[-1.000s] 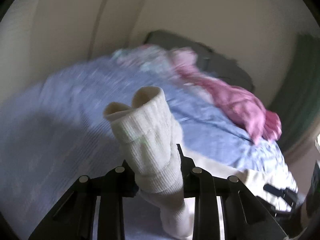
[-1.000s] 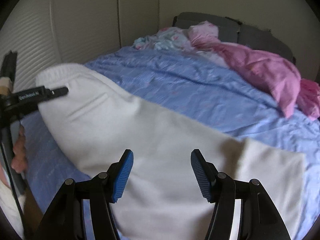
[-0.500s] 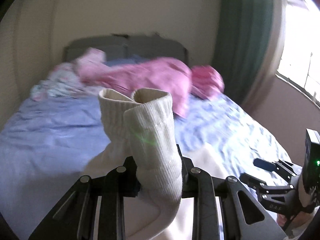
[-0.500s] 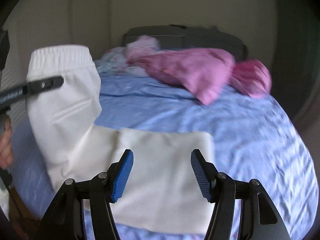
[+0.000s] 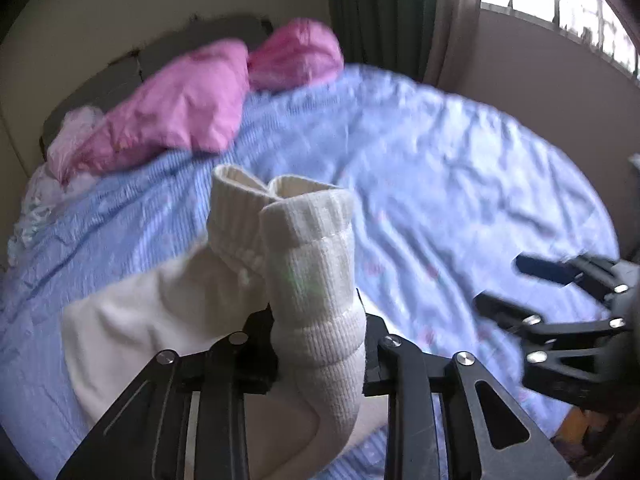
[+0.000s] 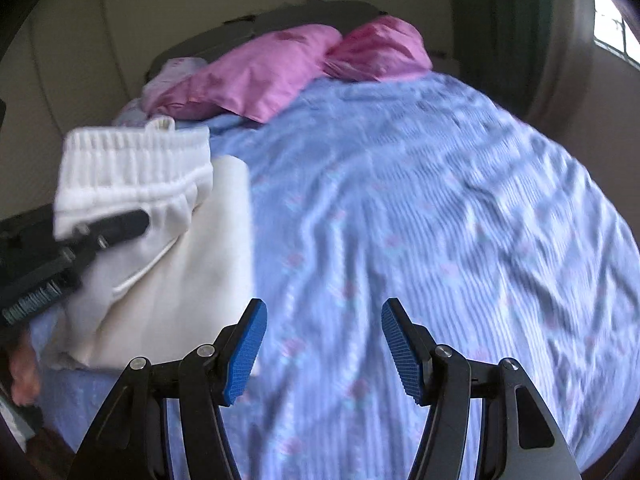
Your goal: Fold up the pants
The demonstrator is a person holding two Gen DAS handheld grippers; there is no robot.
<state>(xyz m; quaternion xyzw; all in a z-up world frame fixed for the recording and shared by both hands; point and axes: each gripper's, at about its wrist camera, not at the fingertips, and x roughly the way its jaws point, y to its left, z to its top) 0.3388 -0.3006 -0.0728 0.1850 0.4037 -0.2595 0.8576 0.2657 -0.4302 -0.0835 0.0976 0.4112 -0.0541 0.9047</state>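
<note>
- The white pants (image 6: 160,264) lie near the left edge of the bed (image 6: 440,220), folded over on themselves, their long axis running from the near edge toward the far pillows.
- The ribbed waistband (image 5: 304,248) is lifted clear of the bed and points up and away, standing bunched in two upright loops in the left wrist view.
- The rest of the cloth hangs down from the waistband and spreads flat on the bedspread to the left of the left gripper (image 5: 320,344).
- The left gripper is tilted downward over the bed, and its jaws are clamped on the waistband, with the fabric squeezed between them.
- In the right wrist view one of its dark fingers (image 6: 120,224) lies across the waistband, just below the elastic.
- The right gripper (image 6: 324,344) also slants down, over the bare blue bedspread to the right of the pants; its blue pads (image 6: 248,356) stand well apart with nothing between them.
- The pants are off-white, soft and thick, with a gathered elastic band and a seam line down the side.
- Pink pillows (image 6: 280,68) lie at the far end.
</note>
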